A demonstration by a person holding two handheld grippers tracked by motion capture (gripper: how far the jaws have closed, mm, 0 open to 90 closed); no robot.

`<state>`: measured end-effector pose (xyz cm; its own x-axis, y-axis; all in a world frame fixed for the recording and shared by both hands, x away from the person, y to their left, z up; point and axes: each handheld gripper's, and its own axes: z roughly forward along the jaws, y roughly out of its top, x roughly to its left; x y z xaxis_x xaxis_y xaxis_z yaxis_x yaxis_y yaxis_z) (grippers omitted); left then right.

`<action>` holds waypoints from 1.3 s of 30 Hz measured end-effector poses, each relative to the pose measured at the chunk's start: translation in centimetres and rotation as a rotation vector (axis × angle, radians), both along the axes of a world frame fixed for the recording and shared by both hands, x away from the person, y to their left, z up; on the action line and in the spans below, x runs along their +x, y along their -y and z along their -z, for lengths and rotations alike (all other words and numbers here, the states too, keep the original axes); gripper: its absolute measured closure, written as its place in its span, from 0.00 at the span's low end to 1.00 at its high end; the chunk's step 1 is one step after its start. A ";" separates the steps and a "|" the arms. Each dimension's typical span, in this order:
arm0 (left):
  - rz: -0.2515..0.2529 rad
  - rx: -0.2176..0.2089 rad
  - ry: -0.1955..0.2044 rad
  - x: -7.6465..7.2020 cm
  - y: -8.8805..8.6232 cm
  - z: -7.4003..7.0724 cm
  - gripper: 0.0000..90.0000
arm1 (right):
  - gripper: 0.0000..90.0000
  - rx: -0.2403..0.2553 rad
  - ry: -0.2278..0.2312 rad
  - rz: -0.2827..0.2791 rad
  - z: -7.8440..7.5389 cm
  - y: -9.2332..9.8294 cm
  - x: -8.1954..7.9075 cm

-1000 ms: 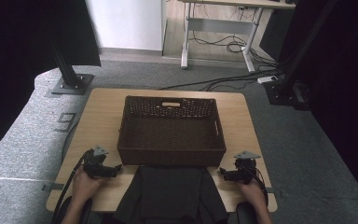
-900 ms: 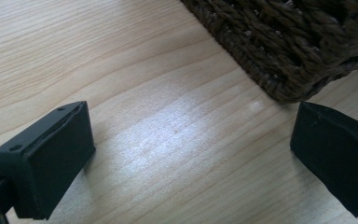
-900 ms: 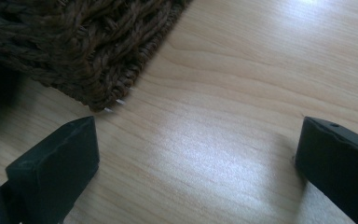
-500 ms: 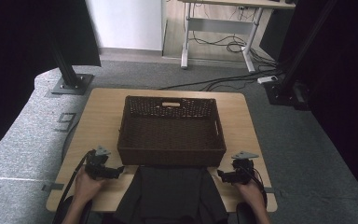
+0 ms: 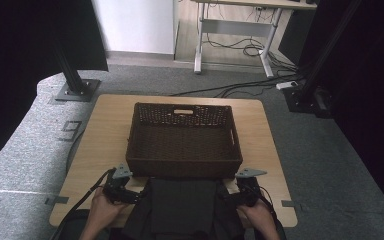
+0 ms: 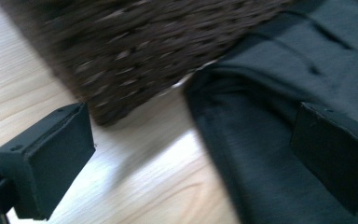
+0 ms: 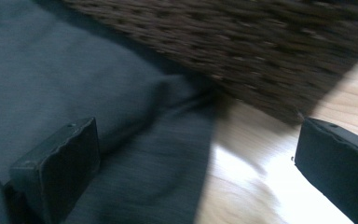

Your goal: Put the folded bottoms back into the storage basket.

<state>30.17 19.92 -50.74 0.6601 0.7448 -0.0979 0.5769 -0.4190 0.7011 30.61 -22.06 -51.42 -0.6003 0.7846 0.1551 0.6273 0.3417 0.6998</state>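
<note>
On your table (image 5: 105, 130), the basket (image 5: 184, 137) sits mid-table; the folded cloth (image 5: 182, 205) lies just before it, your left gripper (image 5: 125, 192) and right gripper (image 5: 237, 192) flanking the cloth.

The basket (image 5: 184, 140) is dark brown woven wicker, its weave rough and matt. The folded garment (image 5: 182, 207) is dark grey cloth, soft and matt, with a fine knit grain seen in the left gripper view. The tabletop (image 5: 105, 130) is pale wood-grain laminate, smooth, with a slight sheen where light falls. The left gripper (image 6: 191, 158) and right gripper (image 7: 196, 172) carry matt black pads (image 6: 56, 158) of rubbery look.
</note>
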 end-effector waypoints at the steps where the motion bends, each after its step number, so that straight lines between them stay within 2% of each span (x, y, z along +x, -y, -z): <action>1: 0.011 -0.004 -0.003 -0.1 0.3 -0.1 0.00 | 0.00 0.000 -0.002 -0.012 -0.1 -0.5 -0.2; 5: 0.047 -0.020 -0.021 -0.3 2.1 0.0 0.00 | 0.00 0.016 -0.015 -0.045 -0.5 -2.0 -0.6; 8: 0.070 -0.013 -0.040 -0.5 3.7 0.5 0.00 | 0.00 0.031 -0.021 -0.064 -0.7 -3.1 -0.9; 11: 0.068 0.032 -0.055 -0.7 4.5 1.1 0.00 | 0.00 0.026 -0.034 -0.064 -0.4 -4.0 -1.0; 12: 0.062 0.057 -0.061 -0.7 4.6 1.4 0.00 | 0.00 0.016 -0.042 -0.064 -0.2 -4.2 -1.0; 14: 0.057 0.075 -0.081 -0.7 4.6 1.7 0.00 | 0.00 -0.030 -0.060 -0.049 0.5 -4.4 -0.8; 17: 0.042 0.063 -0.106 -0.8 4.4 2.0 0.00 | 0.00 -0.021 -0.106 -0.022 1.4 -3.9 -0.6; 21: 0.038 0.025 -0.156 -0.8 3.8 2.6 0.00 | 0.00 -0.011 -0.114 -0.012 1.7 -3.2 -0.6; 23: 0.038 0.004 -0.175 -0.7 3.5 2.8 0.00 | 0.00 0.001 -0.136 -0.008 2.0 -2.9 -0.4; 27: 0.036 -0.008 -0.182 -0.6 3.3 2.9 0.00 | 0.00 0.017 -0.165 -0.016 2.5 -2.8 -0.2; 29: 0.032 -0.011 -0.192 -0.7 3.4 2.8 0.00 | 0.00 0.023 -0.178 -0.030 2.4 -2.8 -0.1; 30: 0.042 -0.018 -0.198 -0.7 3.4 2.7 0.02 | 0.01 0.041 -0.191 -0.038 2.4 -2.8 0.0; 32: 0.053 -0.026 -0.207 -0.9 3.4 2.6 0.09 | 0.14 0.072 -0.212 -0.088 2.2 -3.0 0.0; 33: 0.058 -0.033 -0.210 -0.9 3.4 2.6 0.11 | 0.14 0.103 -0.236 -0.112 2.2 -3.1 0.1; 34: 0.064 -0.041 -0.213 -0.9 3.4 2.6 0.13 | 0.14 0.112 -0.245 -0.118 2.2 -3.2 0.2; 37: 0.080 -0.050 -0.224 -0.9 3.6 2.5 0.17 | 0.17 0.102 -0.260 -0.148 2.0 -3.7 0.4; 39: 0.095 -0.049 -0.227 -0.8 3.7 2.5 0.18 | 0.21 0.126 -0.286 -0.170 2.1 -4.0 0.5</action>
<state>29.32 16.17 -53.22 0.6835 0.6716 -0.2862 0.6820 -0.4476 0.5784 31.08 -18.11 -53.48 -0.6394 0.6408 0.4249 0.7452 0.3803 0.5477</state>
